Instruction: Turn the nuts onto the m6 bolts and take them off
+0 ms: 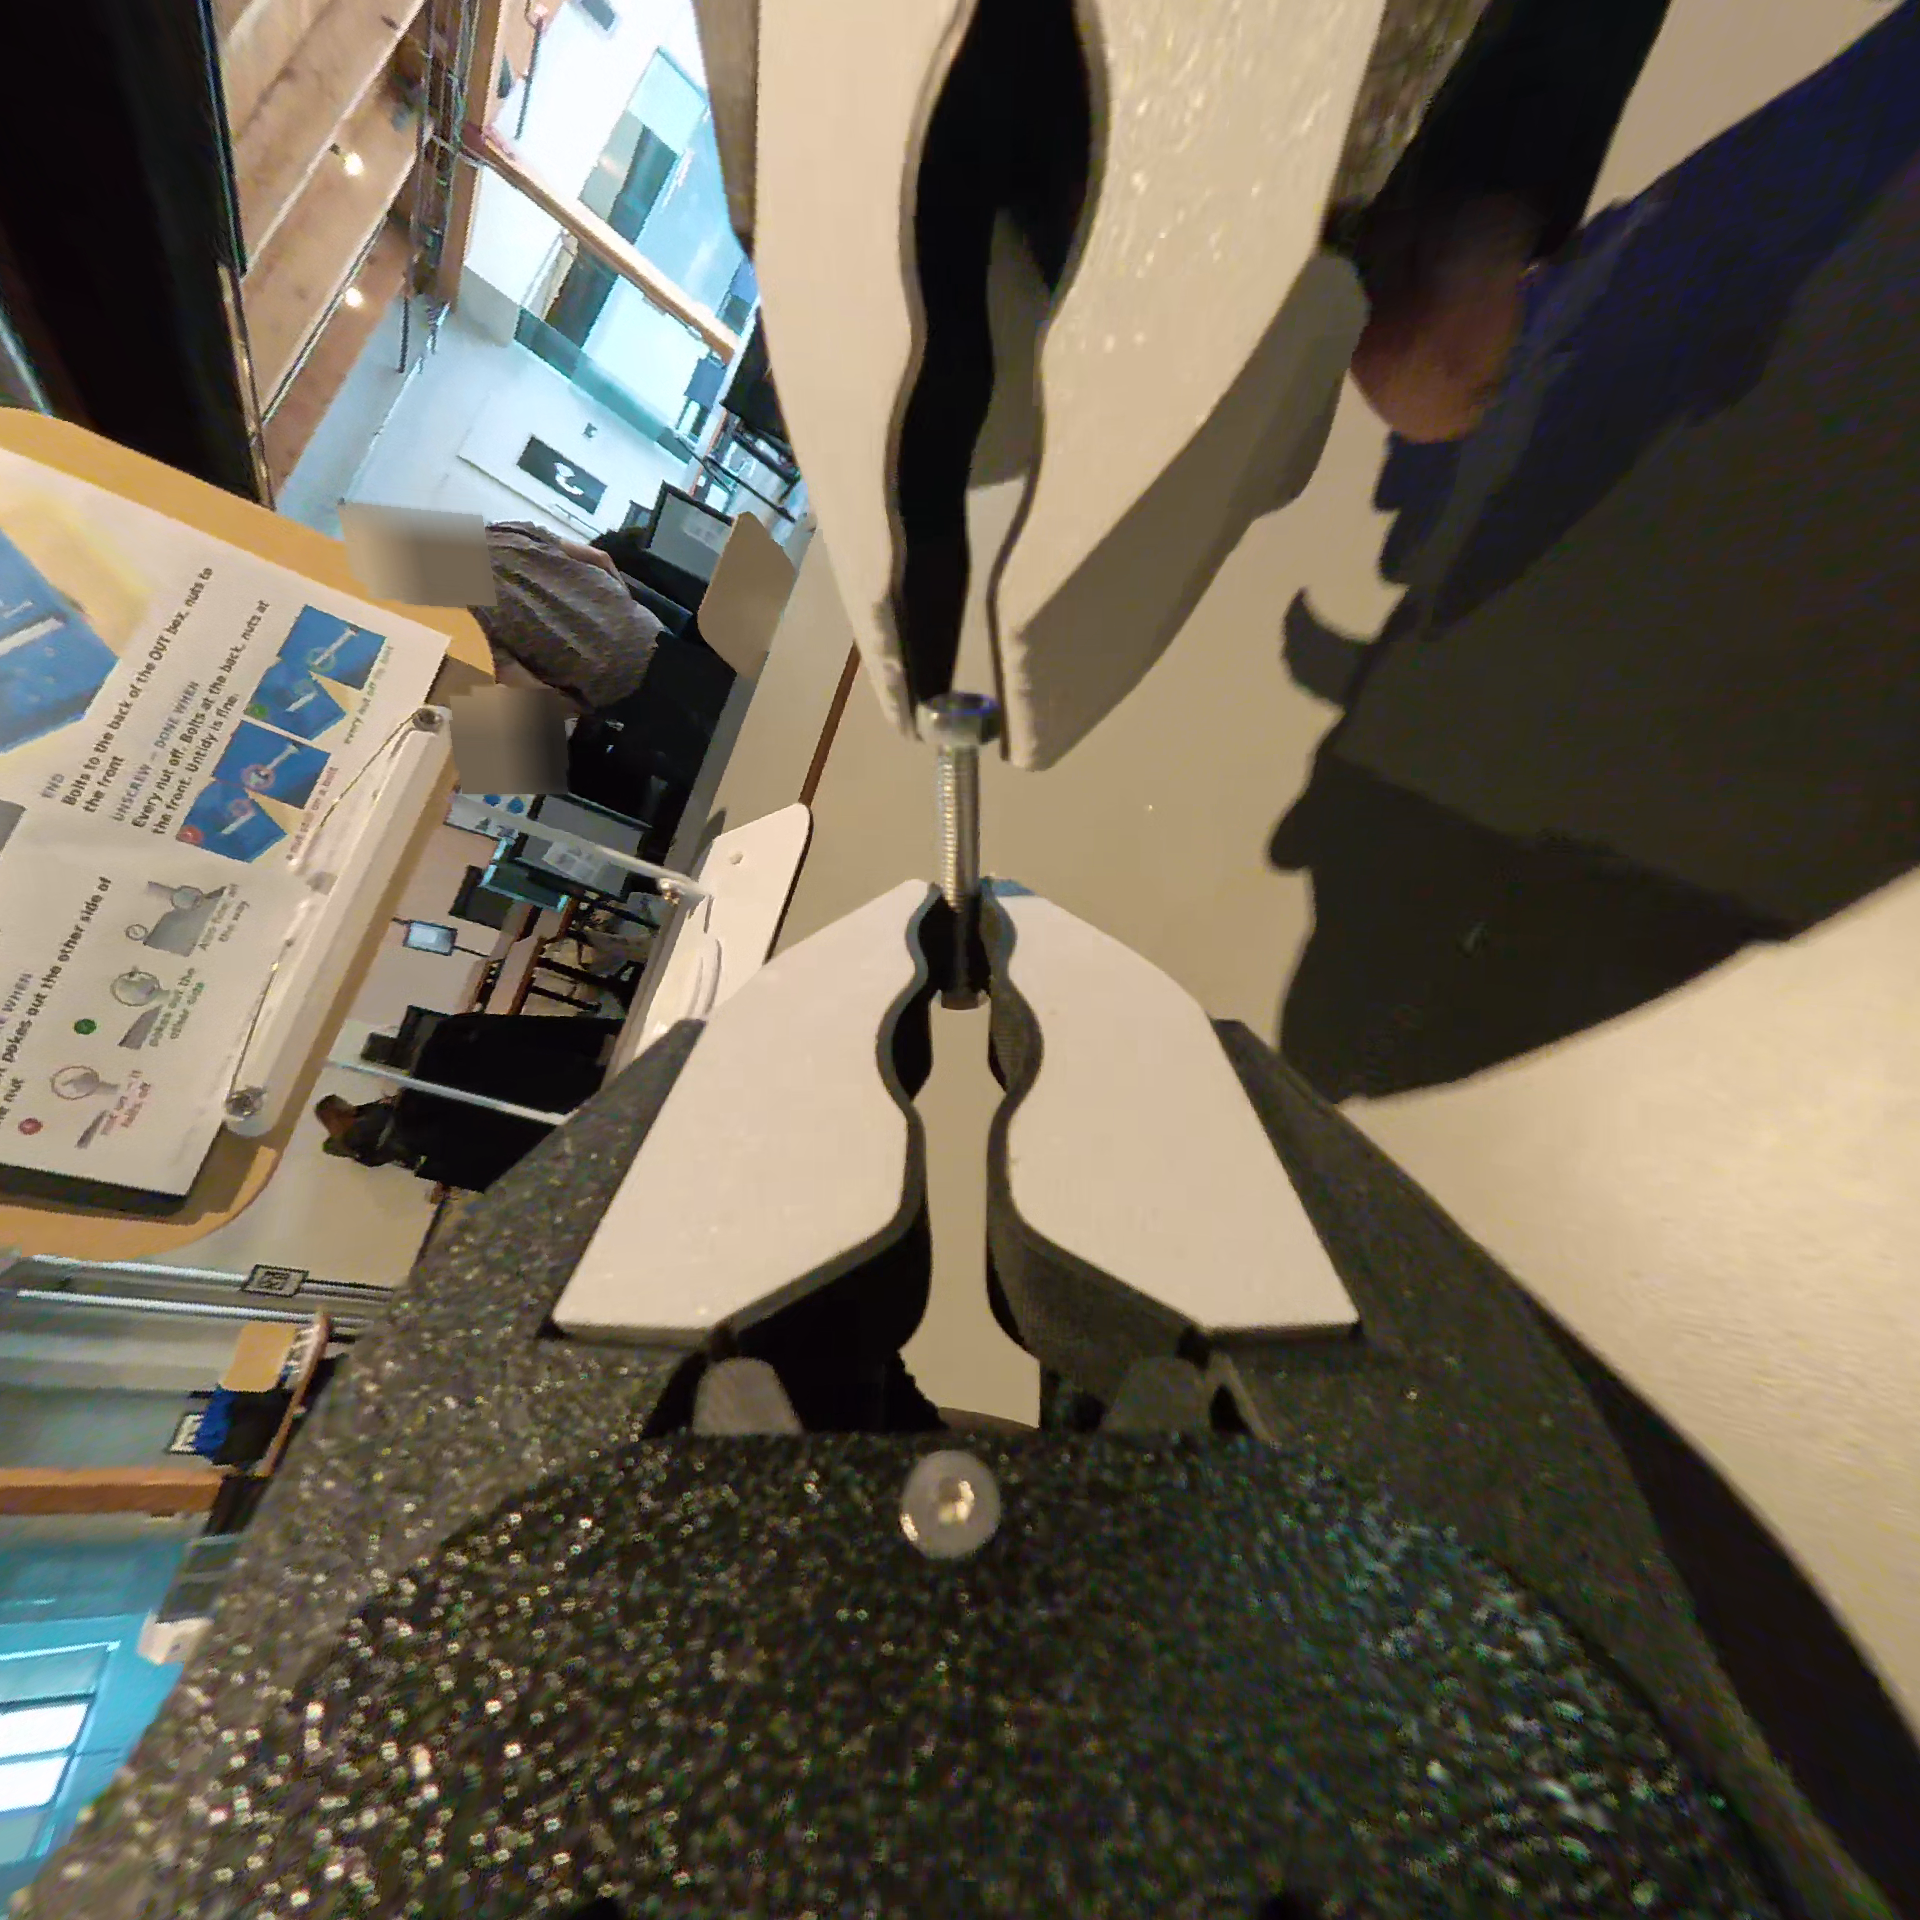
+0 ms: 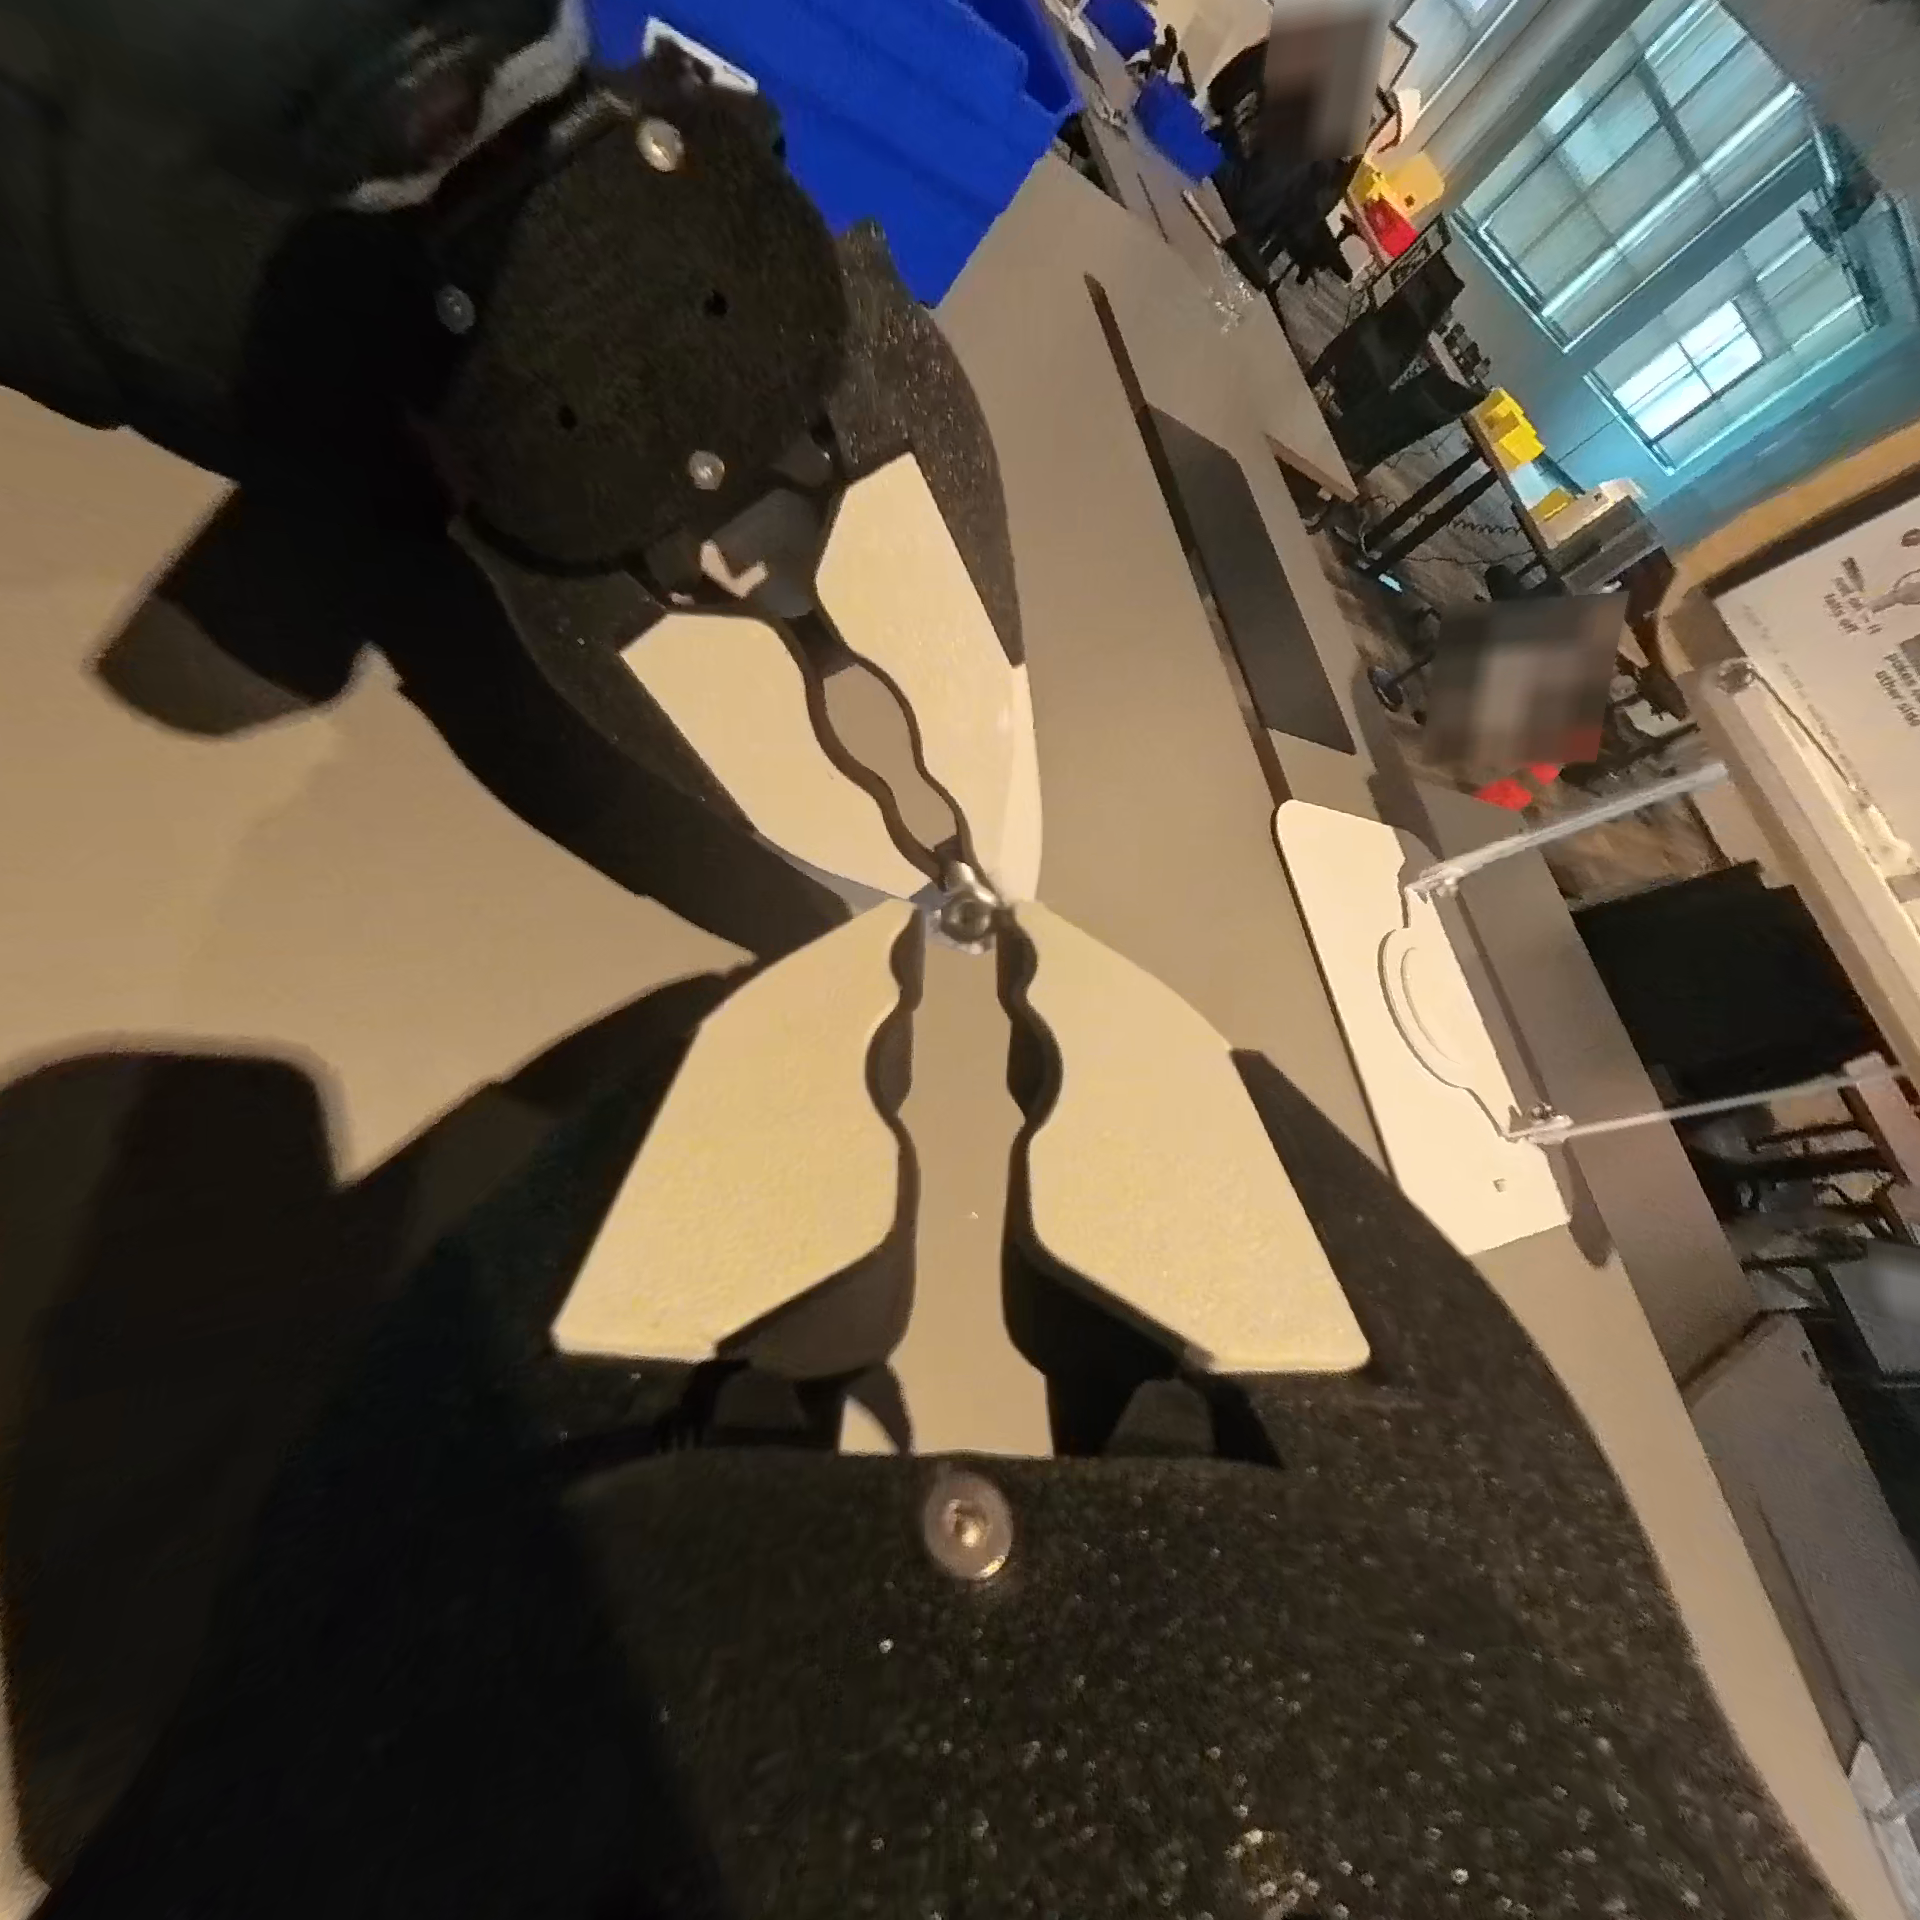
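Observation:
One silver M6 bolt (image 1: 958, 821) is held in the air between both grippers, which face each other tip to tip. My left gripper (image 1: 961, 920) is shut around the bolt's threaded lower end, and the tip of the thread shows between its fingers. My right gripper (image 2: 961, 925) is shut on the bolt's wider end piece (image 2: 966, 920), which has a dark hole in its middle. It enters the left wrist view from the top (image 1: 961, 717). The left gripper shows in the right wrist view (image 2: 935, 852) at upper left. I cannot make out a separate nut; the fingers hide the grip points.
A pale table top (image 1: 1558, 1299) lies behind the grippers. An instruction sheet on a wooden board (image 1: 208, 831) stands to one side, and a white plate with a clear acrylic stand (image 2: 1423, 1039) is nearby. Blue bins (image 2: 914, 114) sit at the table's far end. People sit in the background. The gap from one gripper's tips to the other's is roughly 4 centimetres.

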Tool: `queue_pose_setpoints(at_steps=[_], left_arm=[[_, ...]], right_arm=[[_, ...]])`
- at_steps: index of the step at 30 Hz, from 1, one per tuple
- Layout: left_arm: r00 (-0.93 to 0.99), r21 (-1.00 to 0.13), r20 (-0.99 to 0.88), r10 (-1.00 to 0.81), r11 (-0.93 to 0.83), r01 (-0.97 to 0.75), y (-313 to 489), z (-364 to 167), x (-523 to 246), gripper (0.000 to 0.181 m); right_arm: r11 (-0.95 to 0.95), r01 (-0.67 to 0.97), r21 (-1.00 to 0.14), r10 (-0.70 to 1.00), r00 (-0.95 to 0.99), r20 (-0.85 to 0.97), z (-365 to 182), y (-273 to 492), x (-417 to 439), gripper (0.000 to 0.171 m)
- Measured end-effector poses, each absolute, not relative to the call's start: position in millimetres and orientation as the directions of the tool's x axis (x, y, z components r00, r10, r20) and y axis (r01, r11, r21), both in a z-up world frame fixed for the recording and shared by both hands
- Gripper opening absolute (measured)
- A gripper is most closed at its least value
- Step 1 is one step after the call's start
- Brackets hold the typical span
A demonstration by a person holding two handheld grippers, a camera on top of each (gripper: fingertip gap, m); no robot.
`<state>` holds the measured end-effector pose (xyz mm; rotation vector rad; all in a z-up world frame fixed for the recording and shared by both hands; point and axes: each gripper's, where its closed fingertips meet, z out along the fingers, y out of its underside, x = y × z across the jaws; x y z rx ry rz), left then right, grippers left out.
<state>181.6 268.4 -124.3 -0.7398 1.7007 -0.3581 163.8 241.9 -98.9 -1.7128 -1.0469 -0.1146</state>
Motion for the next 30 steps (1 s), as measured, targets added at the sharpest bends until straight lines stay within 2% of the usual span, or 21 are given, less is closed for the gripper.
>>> queue_pose_setpoints(at_steps=[4, 8, 12, 15, 18, 21, 24, 30], left_arm=[[-0.072, -0.554, -0.793, -0.605, 0.765, -0.327, 276.5, -122.6, 181.0, 0.005], [-0.029, -0.488, -0.844, -0.536, 0.788, -0.375, 287.0, -119.5, 179.0, 0.005], [0.020, -0.439, -0.879, -0.477, 0.790, -0.428, 297.6, -114.1, 177.1, 0.005], [0.022, -0.401, -0.896, -0.443, 0.788, -0.467, 302.3, -115.1, 176.8, 0.005], [0.026, -0.446, -0.870, -0.492, 0.765, -0.465, 301.3, -117.9, 178.3, 0.005], [0.020, -0.512, -0.828, -0.560, 0.741, -0.435, 297.2, -120.1, 179.8, 0.005], [0.008, -0.582, -0.771, -0.636, 0.700, -0.413, 293.0, -124.7, 181.5, 0.005], [-0.017, -0.707, -0.642, -0.767, 0.601, -0.373, 290.5, -129.3, 181.4, 0.005]], right_arm=[[-0.107, 0.642, -0.759, 0.556, 0.671, 0.490, -99.4, 249.3, 165.6, 0.010], [-0.216, 0.505, -0.836, 0.538, 0.776, 0.329, -100.4, 256.7, 166.5, 0.010], [-0.334, 0.260, -0.906, 0.467, 0.881, 0.080, -98.2, 264.7, 166.8, 0.010], [-0.413, 0.034, -0.910, 0.389, 0.910, -0.143, -99.6, 268.0, 167.1, 0.010], [-0.424, -0.060, -0.904, 0.364, 0.902, -0.231, -99.6, 268.8, 168.7, 0.010], [-0.404, -0.034, -0.914, 0.390, 0.898, -0.205, -96.8, 268.5, 168.3, 0.011], [-0.378, 0.020, -0.926, 0.411, 0.900, -0.148, -93.7, 268.1, 167.6, 0.026], [-0.293, 0.234, -0.927, 0.469, 0.880, 0.074, -87.7, 262.0, 174.0, 0.030]])
